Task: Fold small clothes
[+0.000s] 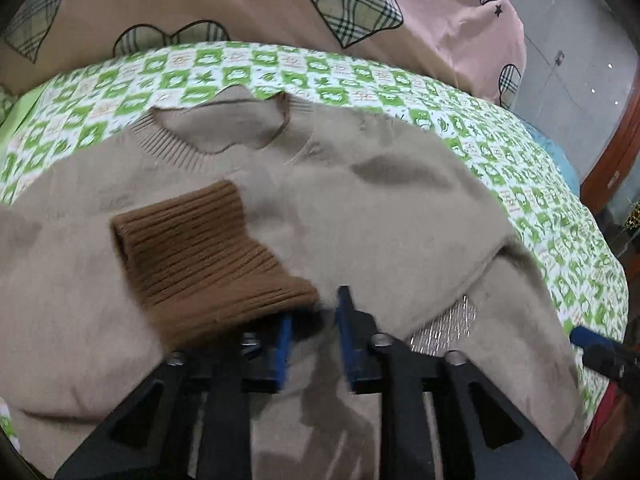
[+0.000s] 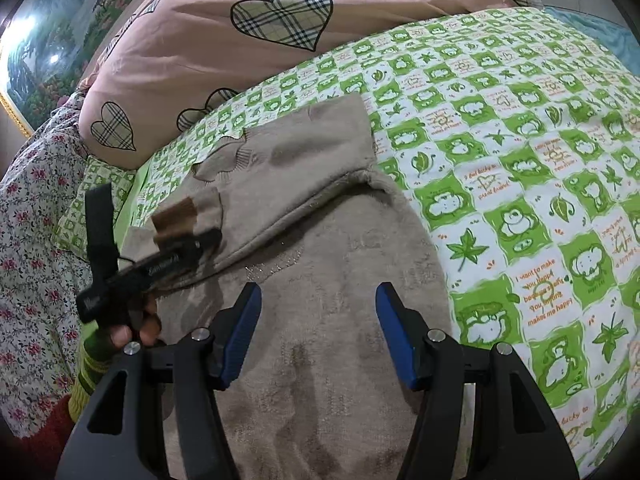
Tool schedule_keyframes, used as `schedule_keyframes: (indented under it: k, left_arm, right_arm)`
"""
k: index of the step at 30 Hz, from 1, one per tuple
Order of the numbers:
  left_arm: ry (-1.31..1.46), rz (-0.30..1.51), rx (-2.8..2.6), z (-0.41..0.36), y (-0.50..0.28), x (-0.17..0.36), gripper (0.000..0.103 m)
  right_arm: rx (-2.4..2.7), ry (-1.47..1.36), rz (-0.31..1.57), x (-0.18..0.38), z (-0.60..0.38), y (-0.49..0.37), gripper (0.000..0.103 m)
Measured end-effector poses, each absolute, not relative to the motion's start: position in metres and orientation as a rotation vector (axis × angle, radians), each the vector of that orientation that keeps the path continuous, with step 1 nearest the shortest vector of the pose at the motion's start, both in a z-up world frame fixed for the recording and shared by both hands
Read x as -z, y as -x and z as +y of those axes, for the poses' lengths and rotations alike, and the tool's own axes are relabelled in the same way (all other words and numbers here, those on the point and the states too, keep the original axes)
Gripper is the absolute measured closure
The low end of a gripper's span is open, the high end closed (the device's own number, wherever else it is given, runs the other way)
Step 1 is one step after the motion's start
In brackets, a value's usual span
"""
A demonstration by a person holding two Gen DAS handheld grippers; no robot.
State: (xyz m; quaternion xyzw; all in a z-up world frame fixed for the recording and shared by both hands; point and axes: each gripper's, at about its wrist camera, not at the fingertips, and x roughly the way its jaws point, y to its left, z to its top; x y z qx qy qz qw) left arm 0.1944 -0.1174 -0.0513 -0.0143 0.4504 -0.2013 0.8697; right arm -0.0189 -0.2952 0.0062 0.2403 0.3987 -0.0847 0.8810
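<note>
both grippers hover parted over the beige sweater (image 2: pixel 312 320), left gripper (image 1: pixel 314 312) narrowly, right gripper (image 2: pixel 318 320) wide, holding nothing.

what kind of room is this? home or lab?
Most likely a home bedroom. The beige sweater lies on a bed with a green-and-white checked cartoon sheet, a pink quilt with plaid hearts is bunched behind it, and a framed landscape picture hangs nearby.

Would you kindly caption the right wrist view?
Open right gripper over a beige sweater on a green checked sheet.
</note>
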Motion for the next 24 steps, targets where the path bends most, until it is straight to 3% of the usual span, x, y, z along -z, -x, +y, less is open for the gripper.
schedule_keyframes:
  k: [2,5,17,24]
  left_arm:
    - [0.043,0.936,0.400,-0.104,-0.183,0.048,0.057]
    - [0.084,0.926,0.373,-0.078,-0.163,0.045,0.051]
    - [0.289,0.923,0.047,0.075,-0.124,0.049,0.049]
    - [0.497,0.864,-0.005,0.134,-0.128,0.060,0.049]
  right_arm:
    - [0.177,-0.494,0.831,-0.006,-0.293,0.013,0.036]
    - [0.159,-0.462,0.831,-0.006,-0.282,0.000,0.035]
    - [-0.011,-0.071,0.857,-0.006,-0.189,-0.091,0.035]
    - [-0.028,0.260,0.900,0.029,-0.137,-0.147,0.035]
